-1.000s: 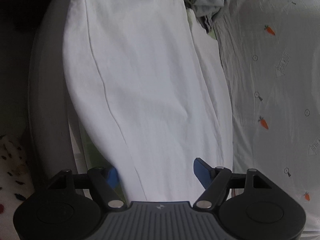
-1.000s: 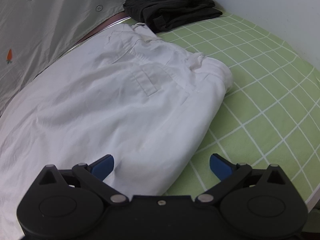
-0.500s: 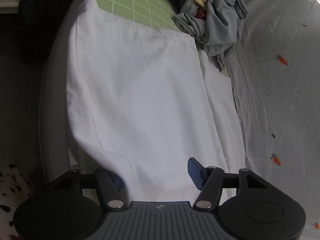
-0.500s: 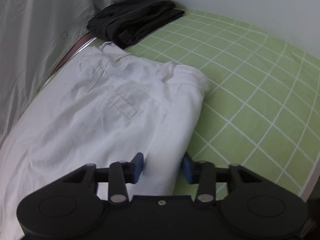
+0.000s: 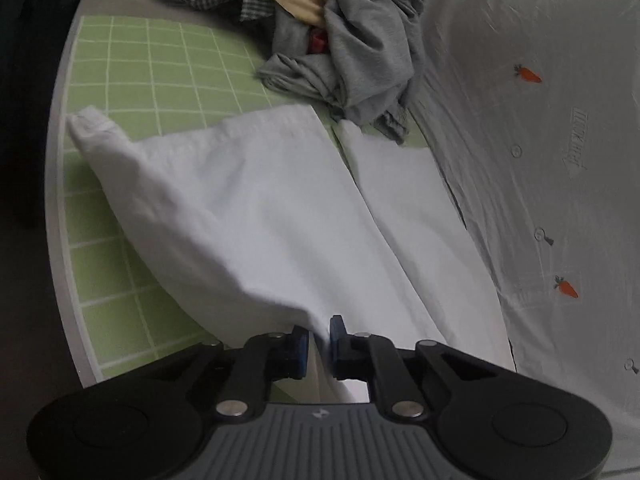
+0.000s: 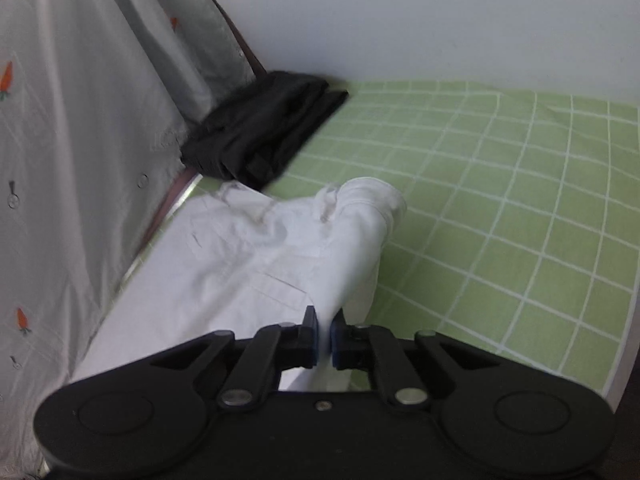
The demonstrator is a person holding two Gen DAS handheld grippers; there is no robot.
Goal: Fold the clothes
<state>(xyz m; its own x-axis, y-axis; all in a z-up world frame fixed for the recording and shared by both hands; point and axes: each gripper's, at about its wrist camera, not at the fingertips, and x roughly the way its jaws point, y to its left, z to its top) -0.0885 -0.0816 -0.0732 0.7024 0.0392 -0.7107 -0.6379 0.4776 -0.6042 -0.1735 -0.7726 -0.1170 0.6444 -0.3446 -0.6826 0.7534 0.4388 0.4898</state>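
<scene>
White trousers (image 5: 260, 208) lie on the green checked mat (image 5: 132, 64); the leg ends point away in the left wrist view. My left gripper (image 5: 318, 340) is shut on the near edge of a trouser leg, lifting it a little off the mat. In the right wrist view the waist end of the white trousers (image 6: 280, 256) shows, with a back pocket. My right gripper (image 6: 325, 336) is shut on the trousers' near edge, and the fabric rises in a ridge toward the waistband.
A pile of grey, checked and yellow clothes (image 5: 340, 48) lies beyond the leg ends. A folded black garment (image 6: 264, 132) sits beyond the waistband by the wall. A grey sheet with carrot print (image 5: 540, 160) runs along one side. The mat's edge (image 6: 616, 360) is at the right.
Both grippers closed from open onto the trousers' near edge and lifted it. Both views tilted up, showing more of the mat and the far clothes.
</scene>
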